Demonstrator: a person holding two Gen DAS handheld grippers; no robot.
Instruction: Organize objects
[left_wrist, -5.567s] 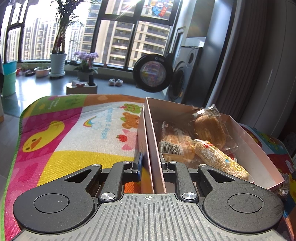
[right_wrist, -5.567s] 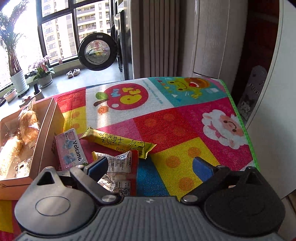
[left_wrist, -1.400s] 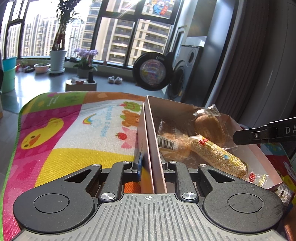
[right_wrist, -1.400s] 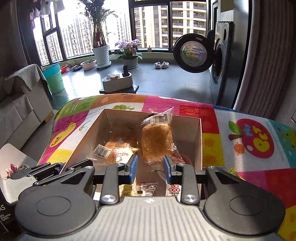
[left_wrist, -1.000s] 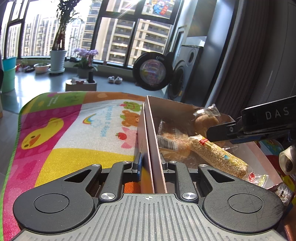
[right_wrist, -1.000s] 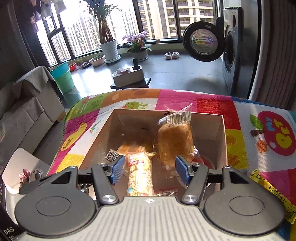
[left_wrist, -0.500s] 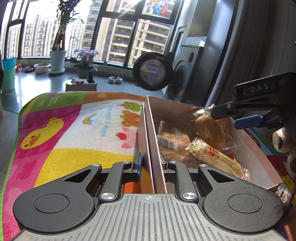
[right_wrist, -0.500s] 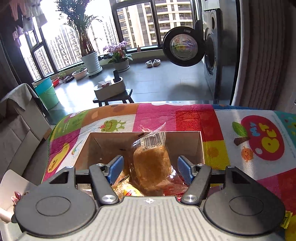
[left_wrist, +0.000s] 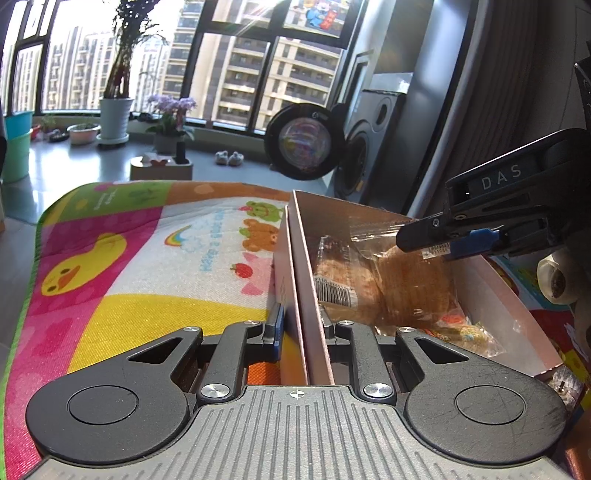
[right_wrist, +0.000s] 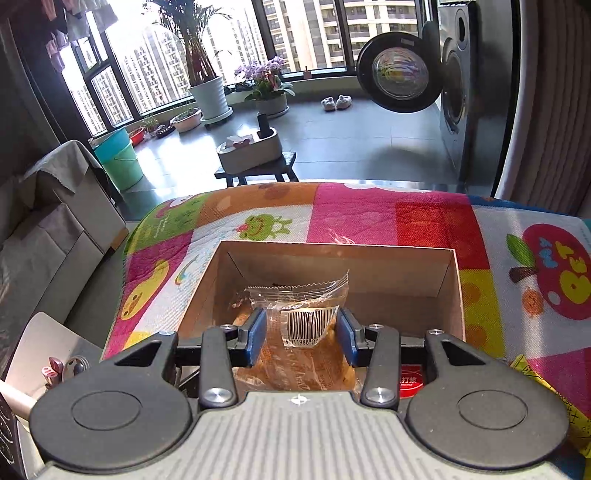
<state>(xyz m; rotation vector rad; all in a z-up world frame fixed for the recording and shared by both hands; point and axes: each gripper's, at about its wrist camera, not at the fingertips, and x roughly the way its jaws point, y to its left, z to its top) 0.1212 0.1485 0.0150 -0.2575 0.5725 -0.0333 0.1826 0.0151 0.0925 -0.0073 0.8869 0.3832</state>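
A cardboard box (left_wrist: 306, 266) stands on the colourful mat (left_wrist: 155, 266). My left gripper (left_wrist: 301, 325) is shut on the box's near-left wall, one finger inside and one outside. Inside lie a wrapped bread packet (left_wrist: 413, 280), a second bread packet with a barcode (left_wrist: 332, 284) and small snacks (left_wrist: 465, 332). In the right wrist view, my right gripper (right_wrist: 302, 332) reaches into the box (right_wrist: 332, 247), its blue pads (right_wrist: 256, 334) pressing both sides of the bread packet (right_wrist: 306, 358) near its barcode end. In the left wrist view the right gripper (left_wrist: 461, 240) hangs over that packet.
A red pack (right_wrist: 412, 380) lies in the box under the right gripper. A yellow wrapper (right_wrist: 535, 373) lies on the mat to the box's right. Beyond the table are a stool with a tissue box (right_wrist: 251, 151), a washing machine (right_wrist: 454, 92) and a sofa (right_wrist: 55, 221).
My right gripper came from the loose snacks on the mat to the box, opened over it, then lowered and closed around the bread packet. The left gripper has not moved.
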